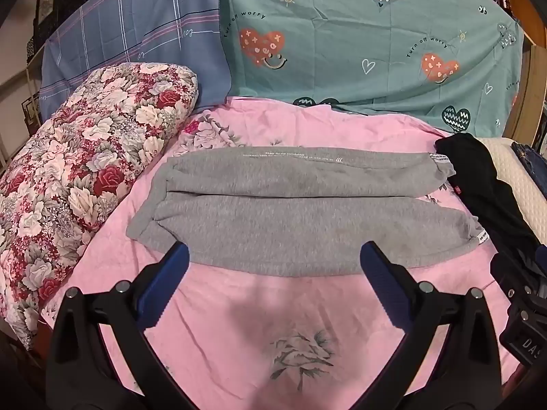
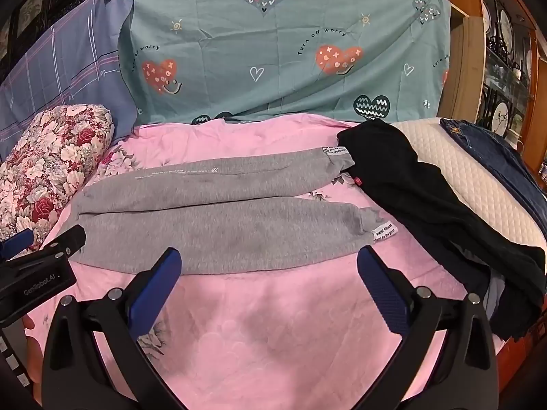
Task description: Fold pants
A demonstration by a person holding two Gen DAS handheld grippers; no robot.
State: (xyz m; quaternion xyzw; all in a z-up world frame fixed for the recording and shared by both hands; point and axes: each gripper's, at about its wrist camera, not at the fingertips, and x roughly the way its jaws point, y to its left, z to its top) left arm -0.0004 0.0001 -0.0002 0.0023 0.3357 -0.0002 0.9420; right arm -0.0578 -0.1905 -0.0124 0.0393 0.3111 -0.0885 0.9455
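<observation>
Pink bedspread (image 1: 218, 335) fills the scene; black garment (image 2: 420, 198) crowds the right, floral quilt (image 1: 85, 164) left. Grey pants (image 1: 290, 212) lie crosswise, cuffs rightward. Left gripper (image 1: 273, 256) and right gripper (image 2: 270, 263) gape wide, empty.

The white print along the grey pants (image 1: 290, 205) is too small to read, and the jeans (image 2: 495, 157) run off the right edge.

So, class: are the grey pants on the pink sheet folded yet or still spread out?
Spread out, not folded: the grey pants lie flat at full length, both legs side by side, cuffs apart at the right end.
</observation>
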